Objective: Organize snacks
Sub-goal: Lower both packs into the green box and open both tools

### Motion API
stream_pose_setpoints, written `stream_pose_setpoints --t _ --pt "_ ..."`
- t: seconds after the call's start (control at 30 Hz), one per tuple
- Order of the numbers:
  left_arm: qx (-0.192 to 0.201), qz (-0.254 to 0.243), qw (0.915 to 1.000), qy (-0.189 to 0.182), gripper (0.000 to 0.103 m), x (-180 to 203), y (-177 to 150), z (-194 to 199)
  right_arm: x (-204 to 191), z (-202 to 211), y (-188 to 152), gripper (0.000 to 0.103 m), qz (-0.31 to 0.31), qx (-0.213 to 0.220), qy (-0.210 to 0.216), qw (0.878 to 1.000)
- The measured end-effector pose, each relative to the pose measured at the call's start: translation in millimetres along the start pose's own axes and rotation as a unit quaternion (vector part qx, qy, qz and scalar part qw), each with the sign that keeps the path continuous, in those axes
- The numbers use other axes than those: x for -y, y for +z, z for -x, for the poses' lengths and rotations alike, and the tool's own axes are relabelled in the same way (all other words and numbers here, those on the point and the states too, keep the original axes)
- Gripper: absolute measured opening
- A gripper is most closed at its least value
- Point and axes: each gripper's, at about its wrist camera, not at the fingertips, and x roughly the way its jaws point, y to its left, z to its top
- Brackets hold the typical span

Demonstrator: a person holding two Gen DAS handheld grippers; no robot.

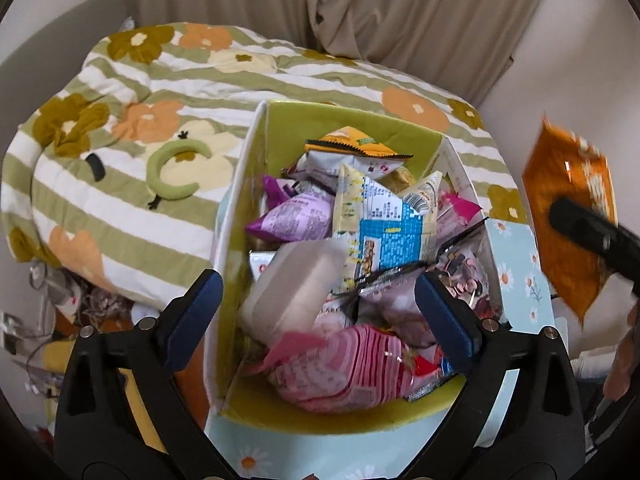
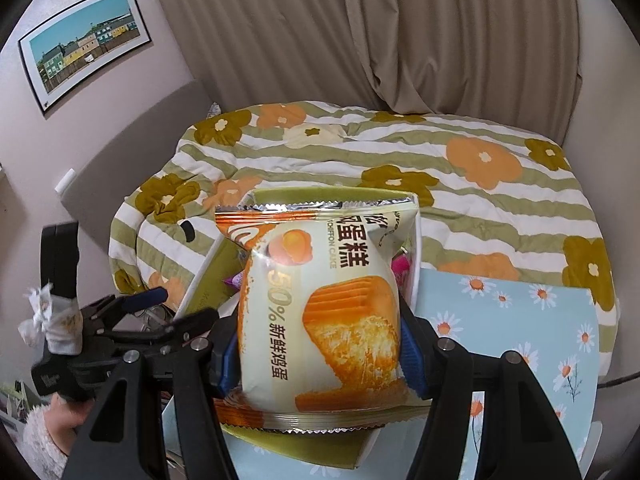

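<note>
Now the right gripper [image 2: 318,354] clamps a chiffon cake packet [image 2: 320,300] between its pads, hanging just over the green-lined storage box [image 1: 280,120] of snacks; the left gripper [image 1: 318,300] hovers over it, jaws wide, nothing gripped.

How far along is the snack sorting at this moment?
Mostly done: the green-lined storage box is already heaped with packets. In hand: the right gripper is clamped on an orange-and-cream cake packet held over the box. The left gripper is open and empty above the pile. Left: dropping that packet in.
</note>
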Motion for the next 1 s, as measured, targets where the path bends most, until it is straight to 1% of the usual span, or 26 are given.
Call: stream_pose_setpoints --t 0.07,0.2,0.37,0.4,0.43,0.47,0.5,0.53,0.63,0.73,0.8,0.9,1.0 --pt "0.005 0.004 1.0000 0.002 0.096 -1 -1 6 -4 -1 8 0.059 0.005 0.001 0.012 1.000" --pt "0.007 0.003 0.9998 0.021 0.096 -4 -3 13 -22 -14 29 0.059 0.019 -0.004 0.030 0.999" --pt "0.001 -0.002 0.9993 0.038 0.096 -9 -8 12 -30 -47 36 0.061 0.008 -0.036 0.053 0.998" --pt "-0.001 -0.003 0.9992 0.039 0.096 -10 -10 11 -31 -53 36 0.065 0.004 -0.039 0.061 0.997" --pt "-0.003 -0.003 0.9992 0.039 0.096 -11 -11 10 -31 -56 34 0.076 -0.002 -0.038 0.068 0.997" --pt "-0.004 -0.005 0.9992 0.039 0.096 -12 -13 10 -31 -57 32 0.083 -0.007 -0.035 0.072 0.997" --pt "-0.005 -0.007 0.9991 0.041 0.096 -13 -15 10 -32 -56 30 0.093 -0.012 -0.029 0.074 0.997" --pt "-0.006 -0.011 0.9990 0.043 0.096 -13 -17 9 -32 -54 27 0.097 -0.015 -0.021 0.075 0.997" --pt "-0.011 -0.017 0.9990 0.040 0.096 -13 -22 5 -33 -48 18 0.097 -0.011 -0.007 0.062 0.998" --pt "-0.015 -0.022 0.9990 0.036 0.096 -11 -27 4 -34 -45 9 0.097 -0.003 -0.009 0.041 0.999" --pt "-0.014 -0.024 0.9990 0.036 0.096 -10 -31 7 -31 -41 4 0.097 -0.005 -0.006 0.037 0.999" --pt "-0.008 -0.023 0.9990 0.037 0.096 -6 -37 17 -26 -31 -5 0.097 -0.011 -0.003 0.039 0.999" --pt "0.007 -0.025 0.9989 0.040 0.096 5 -43 36 -24 -13 -12 0.097 -0.005 0.007 0.036 0.999"
